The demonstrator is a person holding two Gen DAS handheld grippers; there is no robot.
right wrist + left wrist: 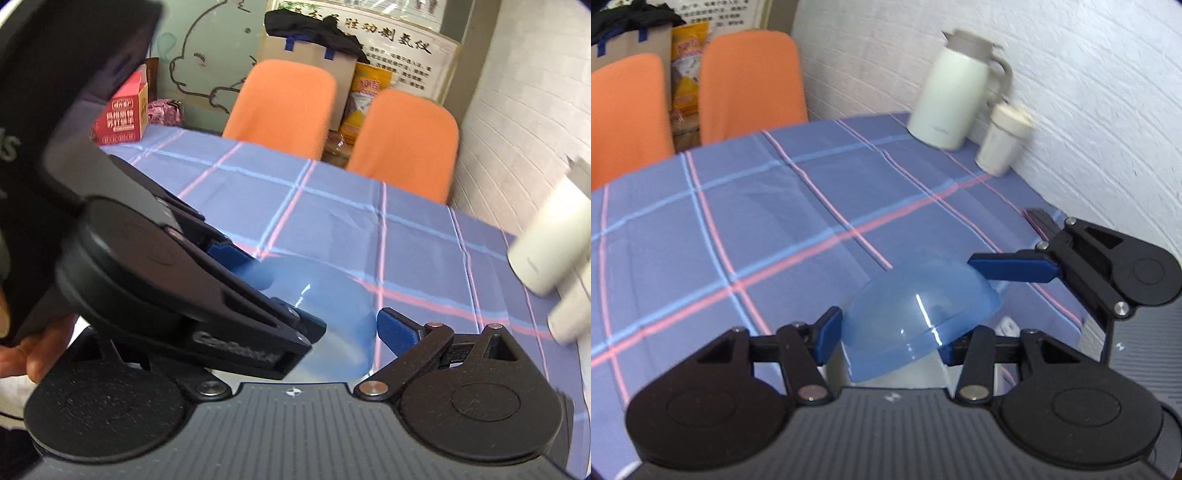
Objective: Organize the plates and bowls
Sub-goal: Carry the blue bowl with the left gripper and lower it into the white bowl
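Translucent blue plastic bowl [919,317] sits low centre in my left wrist view, tilted, dome side facing me, w/ something white under it that I can't identify. My left gripper [890,332] has its blue pads on either side of the bowl and looks closed on it. The right gripper [1015,267] shows at right of that frame, one blue finger reaching in to touch the bowl's upper edge. In the right wrist view only the right-hand finger [397,328] is visible, just beside the bowl [332,314]; the left gripper's body hides the other one, so I can't tell if the right one is wide or narrow. Plaid blue tablecloth [738,240] is bare ahead; white jug [951,92] and small white cup [1003,142] stand upper right by the wall, orange chairs [284,107] behind the table. My read: I'm handing or steadying the bowl btwn grippers. To do it well, keep the left grip firm but gentle since thin plastic may flex or slip, seat the right finger pair fully over the rim before releasing, move slowly, and stay clear of the jug side.
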